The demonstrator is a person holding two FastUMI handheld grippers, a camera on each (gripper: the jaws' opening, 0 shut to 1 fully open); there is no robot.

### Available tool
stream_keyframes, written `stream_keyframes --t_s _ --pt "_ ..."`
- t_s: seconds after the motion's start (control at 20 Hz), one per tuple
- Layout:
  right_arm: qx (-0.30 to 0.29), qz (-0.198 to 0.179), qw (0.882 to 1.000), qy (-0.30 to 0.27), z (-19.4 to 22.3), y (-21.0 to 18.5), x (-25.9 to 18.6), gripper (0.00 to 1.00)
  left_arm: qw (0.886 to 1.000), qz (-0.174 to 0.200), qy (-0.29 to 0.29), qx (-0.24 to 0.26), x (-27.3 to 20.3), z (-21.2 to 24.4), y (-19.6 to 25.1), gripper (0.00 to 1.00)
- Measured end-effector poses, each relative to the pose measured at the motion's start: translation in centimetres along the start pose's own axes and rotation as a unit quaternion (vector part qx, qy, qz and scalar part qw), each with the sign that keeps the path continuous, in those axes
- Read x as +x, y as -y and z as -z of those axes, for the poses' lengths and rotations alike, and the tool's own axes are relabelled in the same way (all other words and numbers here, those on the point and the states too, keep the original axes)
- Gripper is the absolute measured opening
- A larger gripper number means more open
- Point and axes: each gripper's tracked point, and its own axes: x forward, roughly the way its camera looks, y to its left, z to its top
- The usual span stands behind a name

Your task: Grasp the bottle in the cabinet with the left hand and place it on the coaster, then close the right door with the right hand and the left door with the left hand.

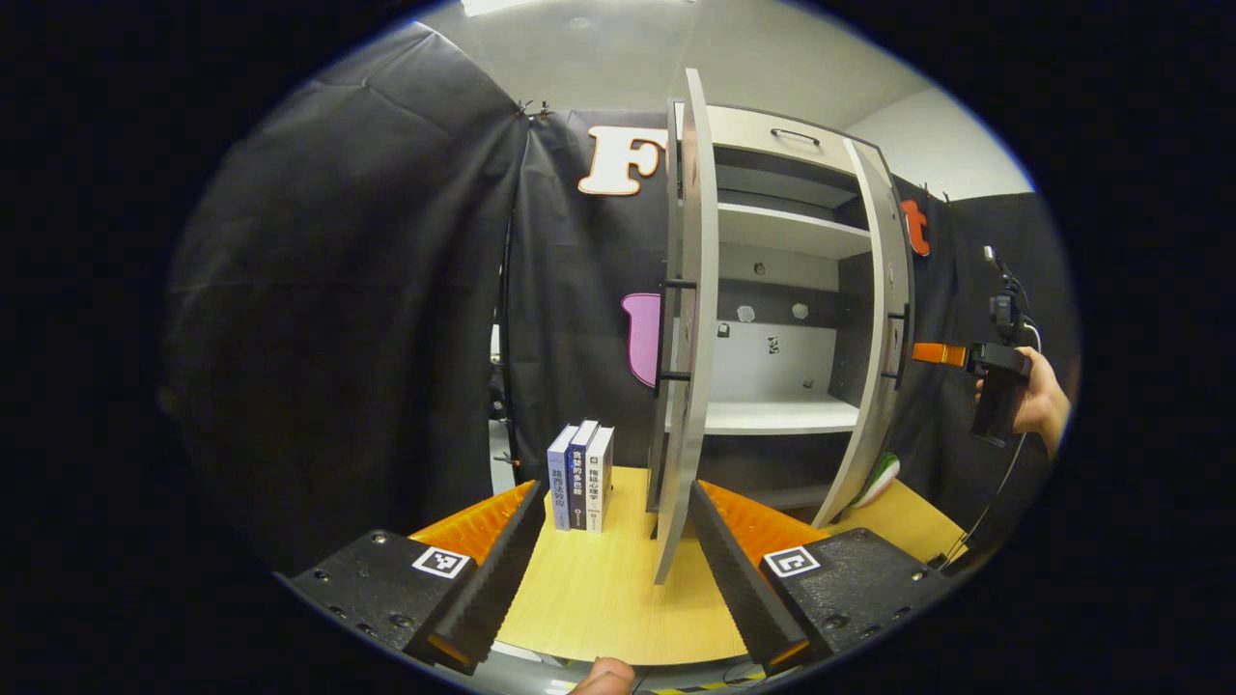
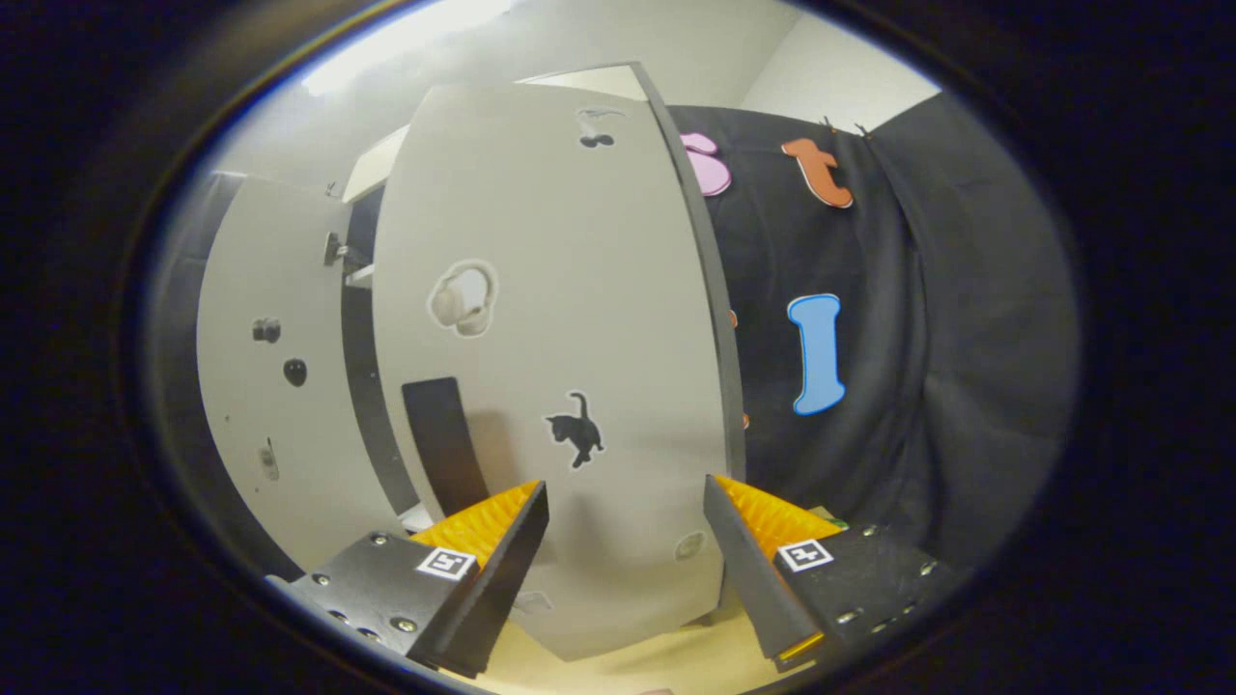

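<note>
Wooden table (image 1: 618, 589) under open cabinet (image 1: 782, 290), both grippers' jaws apart, right gripper (image 2: 626, 541) facing right door (image 2: 550, 367).

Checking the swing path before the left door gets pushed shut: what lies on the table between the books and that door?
In the left gripper view, bare table separates the books from the left door.
</note>
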Motion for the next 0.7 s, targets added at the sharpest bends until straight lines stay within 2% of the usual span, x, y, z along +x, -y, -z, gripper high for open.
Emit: stream_keyframes --t_s 0.2,0.35,0.7 --pt "0.002 -0.013 1.0 0.003 0.2 -1.2 -2.4 1.0 1.0 0.013 -0.001 0.01 2.2 0.0 -1.7 0.95" --pt "0.007 -0.013 1.0 0.006 0.2 -1.3 -4.9 0.98 1.0 0.023 -0.002 0.012 3.8 -0.1 -3.0 0.95" --pt "-0.017 -0.022 0.999 0.016 0.4 -1.9 -9.6 1.0 1.0 0.027 0.006 0.013 8.5 -2.4 -5.3 0.95"
